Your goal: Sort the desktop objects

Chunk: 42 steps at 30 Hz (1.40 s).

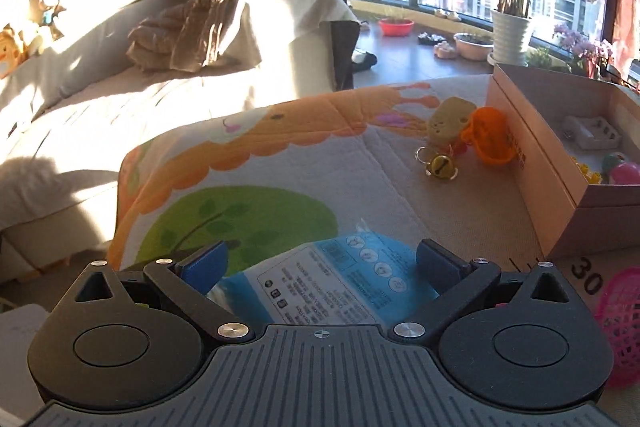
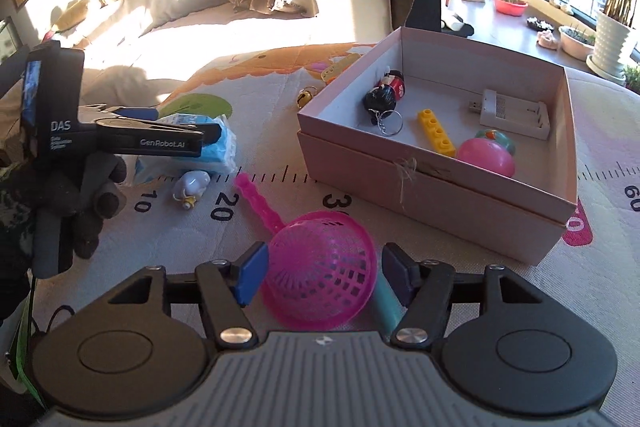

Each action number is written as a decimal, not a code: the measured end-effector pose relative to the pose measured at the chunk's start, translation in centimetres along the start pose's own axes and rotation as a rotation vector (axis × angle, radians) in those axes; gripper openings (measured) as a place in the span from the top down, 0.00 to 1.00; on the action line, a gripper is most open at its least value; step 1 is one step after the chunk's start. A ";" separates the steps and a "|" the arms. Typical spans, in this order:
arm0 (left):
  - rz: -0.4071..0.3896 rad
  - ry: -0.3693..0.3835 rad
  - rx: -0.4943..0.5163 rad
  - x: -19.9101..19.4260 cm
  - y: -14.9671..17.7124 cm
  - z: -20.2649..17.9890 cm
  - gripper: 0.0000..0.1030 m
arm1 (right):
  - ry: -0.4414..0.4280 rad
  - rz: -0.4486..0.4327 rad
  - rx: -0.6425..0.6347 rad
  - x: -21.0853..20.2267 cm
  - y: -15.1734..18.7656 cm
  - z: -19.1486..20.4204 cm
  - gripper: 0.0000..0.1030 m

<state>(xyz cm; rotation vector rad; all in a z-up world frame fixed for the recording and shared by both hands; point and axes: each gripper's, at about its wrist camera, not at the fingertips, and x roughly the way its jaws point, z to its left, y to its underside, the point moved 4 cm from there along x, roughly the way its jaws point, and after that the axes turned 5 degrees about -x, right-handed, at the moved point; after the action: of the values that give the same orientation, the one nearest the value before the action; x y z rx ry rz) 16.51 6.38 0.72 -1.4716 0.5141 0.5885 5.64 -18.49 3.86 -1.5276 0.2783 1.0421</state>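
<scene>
Jaws of the right gripper (image 2: 322, 277) stood apart, unclenched, around the pink plastic mesh scoop (image 2: 320, 289), its handle running away leftward; left gripper (image 1: 322, 263) straddled, ungripped, a blue tissue packet (image 1: 340, 279).

strainer (image 2: 320, 283): pink mesh | box (image 2: 432, 195): pale pink | brick (image 2: 437, 134): yellow | wipes packet (image 1: 332, 275): blue, white label | mat (image 1: 256, 163): orange-green cartoon print

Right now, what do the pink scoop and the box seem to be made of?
The scoop looks like glossy, translucent moulded plastic: light shines through its lattice bowl. The box looks like matte pink cardboard: thin flat walls, sharp folded edges.
</scene>
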 end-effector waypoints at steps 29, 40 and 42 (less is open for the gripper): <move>0.032 0.312 0.119 -12.2 6.2 -4.2 0.00 | 0.051 -0.071 0.198 -5.2 6.7 -3.6 0.30; 0.102 0.341 0.167 -13.3 10.6 -5.7 0.00 | -0.213 -0.116 0.371 -3.8 3.2 -3.2 0.32; 0.108 0.349 0.141 -13.0 10.7 -5.7 0.00 | -0.082 -0.120 0.288 -4.1 3.1 -2.9 0.35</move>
<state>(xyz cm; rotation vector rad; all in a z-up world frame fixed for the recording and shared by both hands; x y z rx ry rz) -0.12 0.05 0.83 -1.4237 0.8950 0.3704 2.47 -23.44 4.43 -1.2251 0.2631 0.9240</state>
